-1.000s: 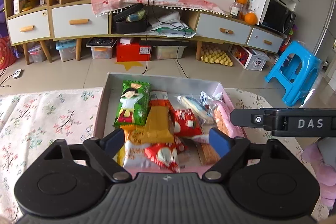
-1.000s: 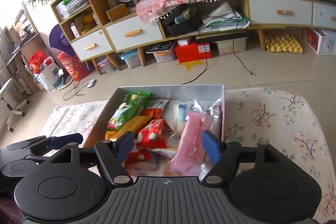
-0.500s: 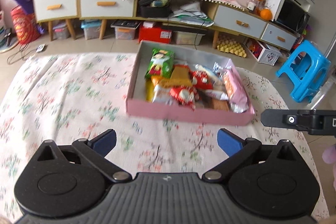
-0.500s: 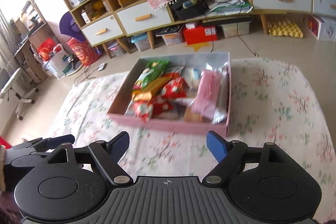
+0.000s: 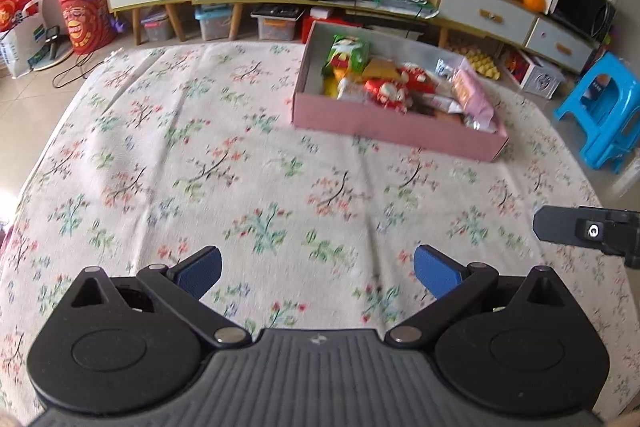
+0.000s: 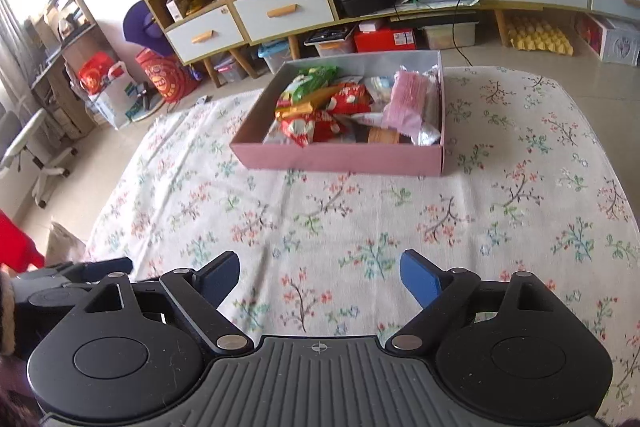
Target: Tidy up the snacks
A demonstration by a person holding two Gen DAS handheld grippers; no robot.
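Snacks [image 6: 340,107] heaped in pink box [image 6: 340,159] at counter's far side. Left gripper [image 5: 316,267] fingers spread, empty; right gripper [image 6: 320,277] fingers opening, empty. Risk: pink packet [image 6: 404,99] leaning on box wall could slide out if box nudged.

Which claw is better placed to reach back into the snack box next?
Probably the right claw. The pink box lies almost straight ahead of it, while from the left claw the box sits off to the right. Both claws are empty, the right one opening.
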